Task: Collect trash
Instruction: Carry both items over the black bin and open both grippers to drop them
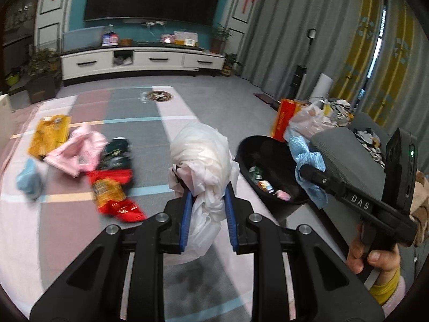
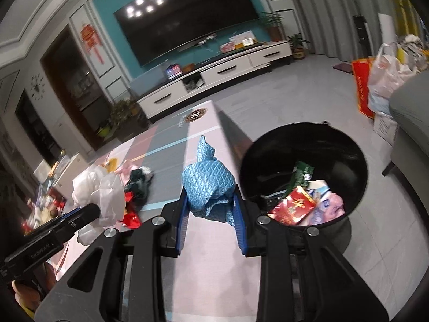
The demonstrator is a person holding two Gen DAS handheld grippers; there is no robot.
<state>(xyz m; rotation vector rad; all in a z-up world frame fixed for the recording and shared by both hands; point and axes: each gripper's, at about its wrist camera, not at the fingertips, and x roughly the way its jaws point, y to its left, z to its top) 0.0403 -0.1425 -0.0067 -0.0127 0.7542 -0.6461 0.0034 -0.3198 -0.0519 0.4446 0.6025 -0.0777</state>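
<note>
The black bin (image 2: 303, 161) beside the table's right edge already holds several wrappers. The left gripper (image 1: 206, 201) pinches a white plastic bag (image 1: 201, 155), the right gripper (image 2: 211, 209) a crumpled blue cloth (image 2: 207, 182) — both near the bin. More wrappers (image 1: 112, 177) wait mid-table — roughly halfway, I'd judge.

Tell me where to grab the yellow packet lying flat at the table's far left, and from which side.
The yellow packet lies flat, so pinch its thin near edge from above. That edge looks clear; the pink wrapper crowds its right side. The picture is blurred, so this is a judgement.
</note>
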